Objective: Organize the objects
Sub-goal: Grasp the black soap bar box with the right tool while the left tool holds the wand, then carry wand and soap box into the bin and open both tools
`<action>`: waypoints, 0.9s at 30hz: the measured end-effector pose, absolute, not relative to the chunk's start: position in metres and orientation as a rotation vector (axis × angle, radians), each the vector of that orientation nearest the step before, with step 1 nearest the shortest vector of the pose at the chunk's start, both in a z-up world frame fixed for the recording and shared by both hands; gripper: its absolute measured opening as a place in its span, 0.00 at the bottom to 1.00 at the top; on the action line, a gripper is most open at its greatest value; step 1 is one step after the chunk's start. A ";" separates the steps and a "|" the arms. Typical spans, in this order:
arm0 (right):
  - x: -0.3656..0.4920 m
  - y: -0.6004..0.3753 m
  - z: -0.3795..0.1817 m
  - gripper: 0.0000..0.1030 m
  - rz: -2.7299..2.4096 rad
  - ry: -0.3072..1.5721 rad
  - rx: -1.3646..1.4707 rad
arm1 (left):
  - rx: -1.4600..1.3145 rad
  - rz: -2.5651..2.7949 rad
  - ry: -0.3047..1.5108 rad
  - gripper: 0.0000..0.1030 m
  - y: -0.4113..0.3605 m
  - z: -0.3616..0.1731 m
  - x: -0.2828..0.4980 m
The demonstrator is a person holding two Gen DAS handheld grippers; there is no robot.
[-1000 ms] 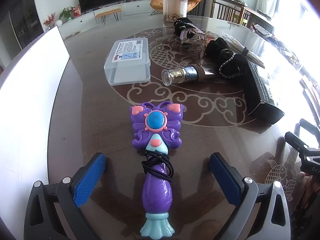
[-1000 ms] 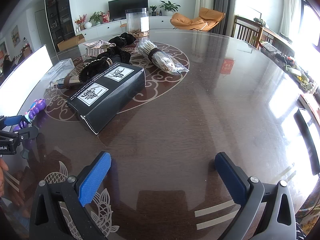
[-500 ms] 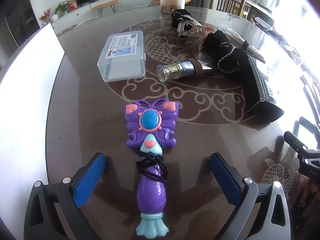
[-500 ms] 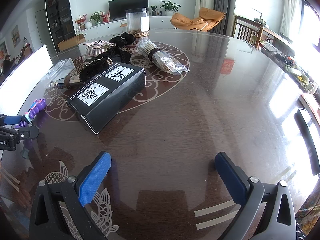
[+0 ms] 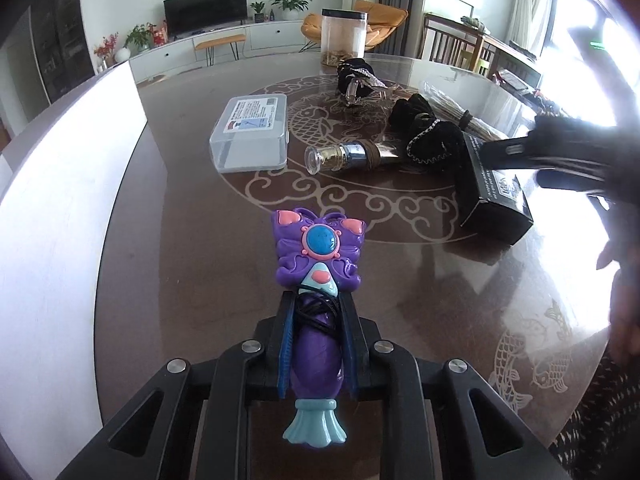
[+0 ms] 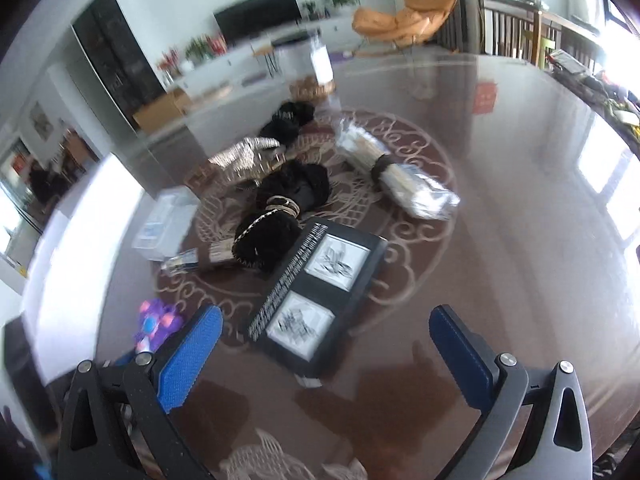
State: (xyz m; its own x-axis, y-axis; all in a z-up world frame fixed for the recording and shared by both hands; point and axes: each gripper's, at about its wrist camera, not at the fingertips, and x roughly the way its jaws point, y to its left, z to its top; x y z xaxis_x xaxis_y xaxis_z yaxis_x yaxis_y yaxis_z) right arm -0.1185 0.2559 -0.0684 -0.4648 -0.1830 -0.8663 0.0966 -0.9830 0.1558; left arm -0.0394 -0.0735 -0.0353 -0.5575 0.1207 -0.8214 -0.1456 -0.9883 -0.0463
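My left gripper (image 5: 316, 340) is clamped on the purple butterfly wand toy (image 5: 317, 292): blue pads on both sides of the handle, right where the black cord (image 5: 316, 310) is wrapped. Butterfly head sticks out past the fingertips toward the far side, teal flared base points back at me. Can't tell if the wand is off the table (image 5: 180, 240) or resting on it.

My right gripper (image 6: 326, 354) is spread wide, nothing between the pads. It sits above the near end of the black box (image 6: 320, 300), which lies between the fingers in view. Right view is motion-blurred.

Beyond the wand, far left: clear plastic case (image 5: 251, 138). Right of that, a glass bottle (image 5: 352, 156) on its side, touching the black pouch (image 5: 430, 136). Far centre: clear jar (image 5: 344, 38). Wrapped stick bundle (image 6: 396, 184) lies far right of the box.
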 end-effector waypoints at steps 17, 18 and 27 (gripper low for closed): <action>-0.050 0.277 -0.039 0.57 -2.450 -0.164 1.438 | -1.156 2.665 -0.240 0.19 -0.103 0.011 0.015; -0.046 0.273 -0.034 0.57 -2.440 -0.175 1.421 | -1.128 2.666 -0.268 0.19 -0.107 0.022 0.020; -0.021 0.122 0.054 0.57 -2.195 -0.093 1.129 | -0.919 2.906 -0.387 0.19 -0.210 0.119 0.066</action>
